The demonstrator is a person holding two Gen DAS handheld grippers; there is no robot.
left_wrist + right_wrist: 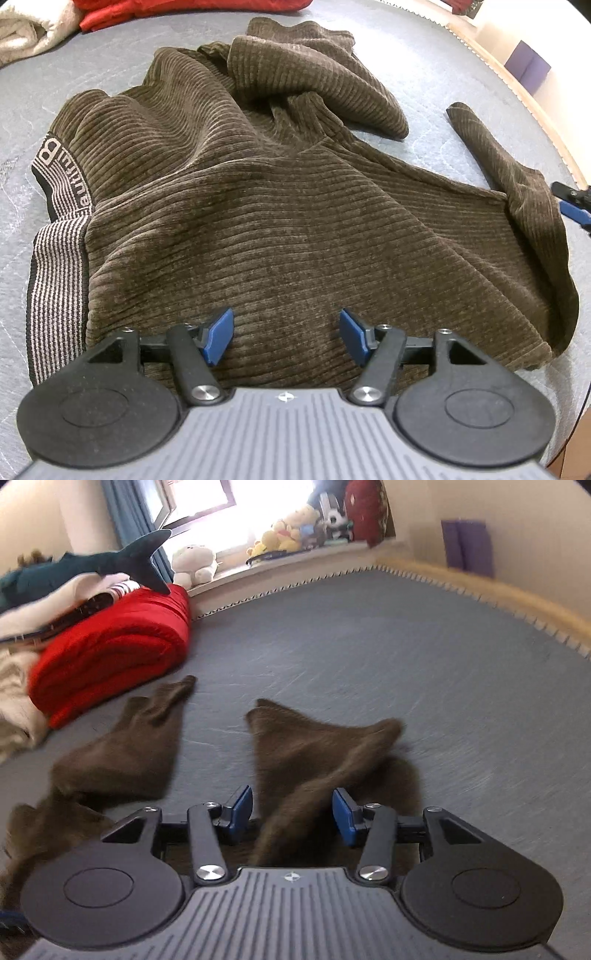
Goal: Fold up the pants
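The left tongs (pixel 286 336) point steeply downward with their blue pads spread wide and nothing pressed between them. The right tongs (pixel 291 816) tilt less steeply; their pads stand apart, clear of the pants (pixel 314 760) fold lying between them.

The right wrist view is smeared by motion: the brown pants (pixel 314 760) show no ribbing there, and their near part is hidden under the right tongs (pixel 291 814). The folded red blanket (pixel 192 11) is cut off by the top edge in the left wrist view, as is the white towel (pixel 26 33) by the left edge. The waistband lettering (pixel 51 155) is only partly readable. The plush toys (pixel 284 531) on the far windowsill are too blurred to tell apart.
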